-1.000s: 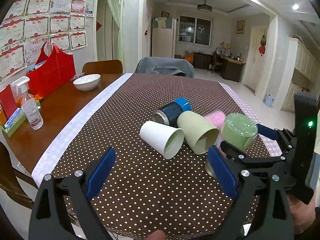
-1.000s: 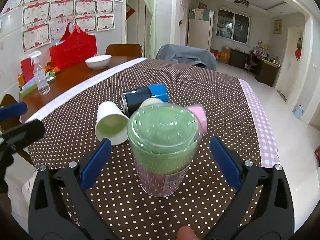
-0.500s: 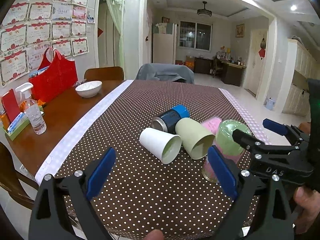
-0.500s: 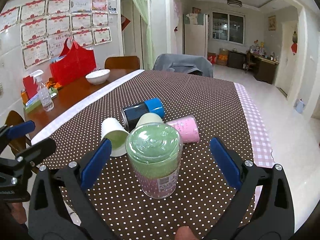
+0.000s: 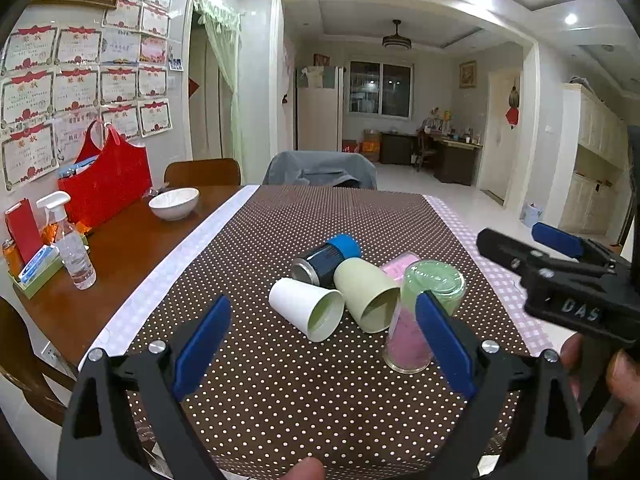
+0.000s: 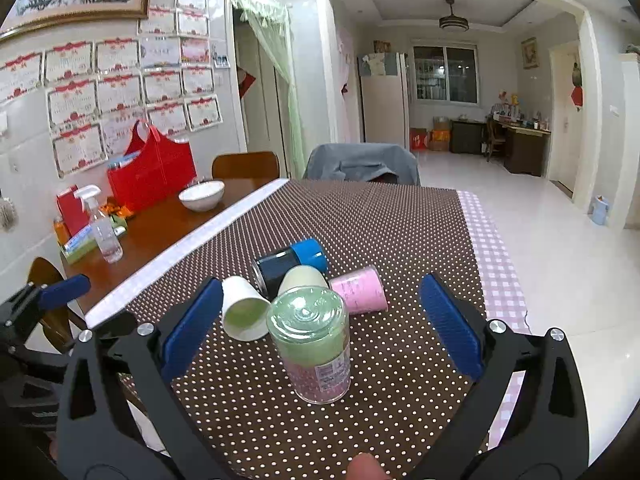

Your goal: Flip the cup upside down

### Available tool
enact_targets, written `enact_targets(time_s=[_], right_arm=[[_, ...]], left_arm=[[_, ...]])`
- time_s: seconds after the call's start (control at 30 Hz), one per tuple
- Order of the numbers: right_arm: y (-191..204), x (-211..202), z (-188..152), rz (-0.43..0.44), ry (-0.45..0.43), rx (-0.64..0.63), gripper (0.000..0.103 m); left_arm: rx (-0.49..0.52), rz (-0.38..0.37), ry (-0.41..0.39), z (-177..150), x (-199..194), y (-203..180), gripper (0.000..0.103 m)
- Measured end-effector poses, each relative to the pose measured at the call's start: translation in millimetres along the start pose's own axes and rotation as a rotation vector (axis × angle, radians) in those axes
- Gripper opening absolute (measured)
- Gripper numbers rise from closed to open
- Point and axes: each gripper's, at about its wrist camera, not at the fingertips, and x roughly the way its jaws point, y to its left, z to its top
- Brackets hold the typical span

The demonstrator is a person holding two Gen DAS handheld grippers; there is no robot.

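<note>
Now the clear cup (image 6: pixel 310 344) stands inverted on the dotted cloth (image 6: pixel 360 220), both tongs (image 6: pixel 320 316) (image 5: pixel 324 340) spread wide, empty.

Left wrist: low over bench (image 5: pixel 120 256), facing doorway.
Right wrist: higher, same heading.
Shared: cup cluster (image 5: pixel 368 296) (image 6: pixel 308 336), near both.

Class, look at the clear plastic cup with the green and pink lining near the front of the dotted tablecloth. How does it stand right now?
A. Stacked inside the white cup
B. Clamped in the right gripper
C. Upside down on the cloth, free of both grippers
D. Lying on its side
C: the clear plastic cup with the green and pink lining rests base-up on the dotted tablecloth, with the open right gripper clear of it.
</note>
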Motion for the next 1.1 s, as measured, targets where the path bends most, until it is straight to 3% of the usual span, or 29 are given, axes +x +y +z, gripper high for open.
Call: enact_targets(time_s=[0.4, 0.67, 1.1], right_arm=[[-5, -39, -2, -0.007, -0.054, 0.051, 0.097], [-6, -56, -16, -0.086, -0.09, 0.047, 0.097], [-5, -59, -24, -0.13, -0.113, 0.044, 0.097]], left_arm=[[0.001, -0.009, -0.025, 2, -16, -7, 0.092], [-0.003, -0.004, -0.044, 2, -25, -10, 0.092], [0.01, 0.016, -0.072, 2, -32, -14, 0.092]])
